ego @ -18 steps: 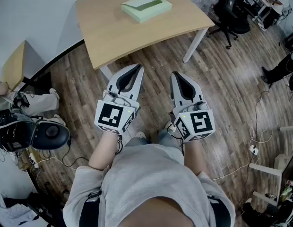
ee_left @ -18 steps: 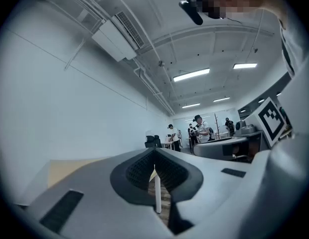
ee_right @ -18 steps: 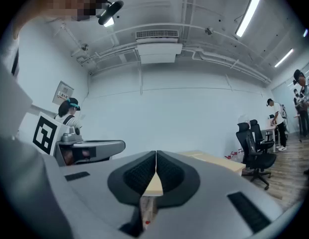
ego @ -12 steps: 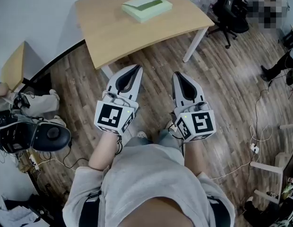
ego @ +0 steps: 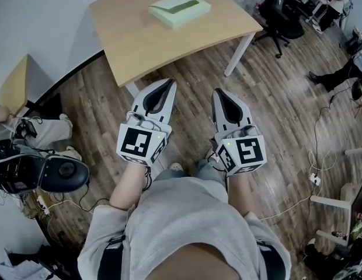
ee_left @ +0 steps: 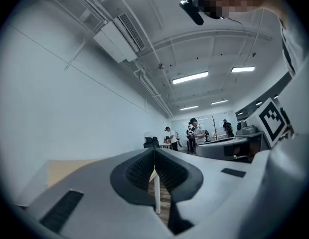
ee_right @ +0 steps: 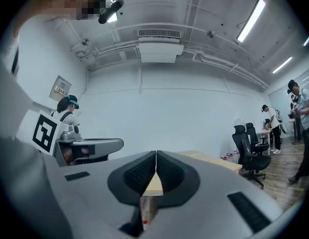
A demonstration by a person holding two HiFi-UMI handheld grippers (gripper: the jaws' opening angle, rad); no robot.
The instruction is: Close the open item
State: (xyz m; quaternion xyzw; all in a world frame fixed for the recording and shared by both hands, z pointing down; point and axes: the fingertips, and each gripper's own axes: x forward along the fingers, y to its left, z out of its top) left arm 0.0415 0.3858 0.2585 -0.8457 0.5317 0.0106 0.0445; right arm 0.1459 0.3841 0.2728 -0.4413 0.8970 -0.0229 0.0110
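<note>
**Head view.** We are holding the left gripper [ego: 167, 85] and the right gripper [ego: 219, 92] side by side in front of the torso. Both are pointing level toward the wooden table [ego: 134, 45], above the plank floor [ego: 274, 98]. The left forearm [ego: 127, 185] and the right forearm [ego: 242, 192] are reaching forward under the marker cubes. Each pair of jaws is lying together at the tips and gripping nothing. The pale green box [ego: 180, 7], its lid partly raised, is sitting on the far part of the table, well apart from both grippers. A black office chair [ego: 280, 13] is standing to the right of the table.

**Left gripper view.** We are looking along jaws that are pressing together. Their ribbed pads are meeting in one line with nothing between them. The right gripper's marker cube [ee_left: 271, 121] is showing at the right edge.

**Right gripper view.** The jaws are meeting tip to tip here too, and they are empty. The tan table top is showing just beyond them.
</note>
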